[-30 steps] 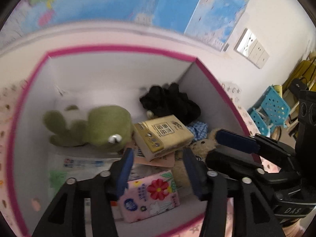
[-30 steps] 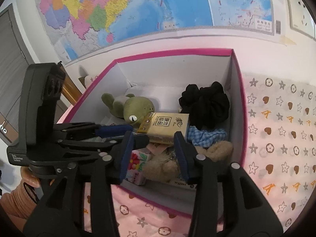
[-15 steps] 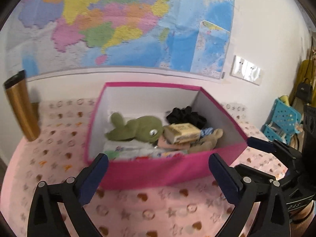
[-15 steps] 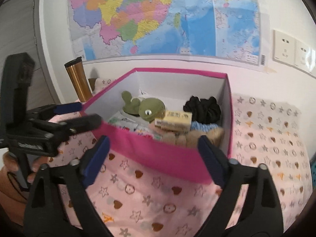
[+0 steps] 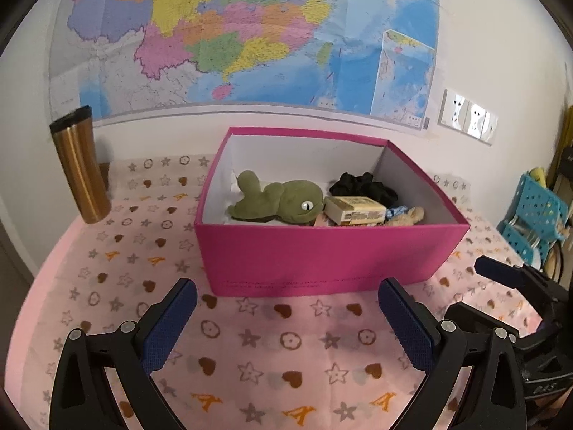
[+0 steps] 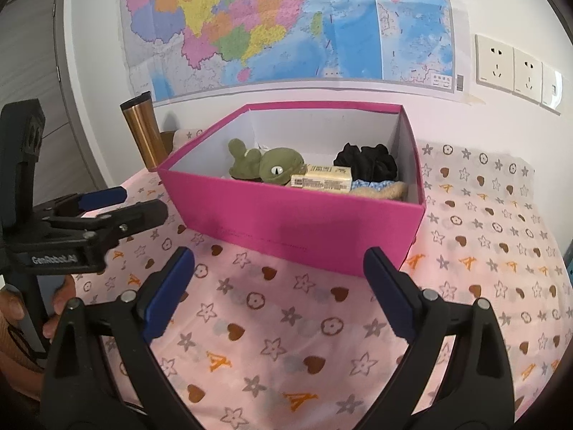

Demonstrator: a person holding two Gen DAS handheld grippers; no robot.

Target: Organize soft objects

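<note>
Looks about finished: green plush (image 5: 279,204), tissue pack (image 5: 354,209) and black cloth (image 5: 361,186) inside pink box (image 5: 322,254), left gripper (image 5: 286,322) and right gripper (image 6: 279,286) spread wide, empty.

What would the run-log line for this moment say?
left gripper: open, empty | right gripper: open, empty | pink box: holds green plush, tissue pack

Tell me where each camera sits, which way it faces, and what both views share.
Left wrist: on the left gripper, looking forward and down at the pink open-topped cardboard box; the right gripper shows at right.
Right wrist: on the right gripper, facing the box from its right; the left gripper and a hand show at left.
Shared: box, green plush frog, gold metal tumbler, wall map; both grippers open, empty.
</note>
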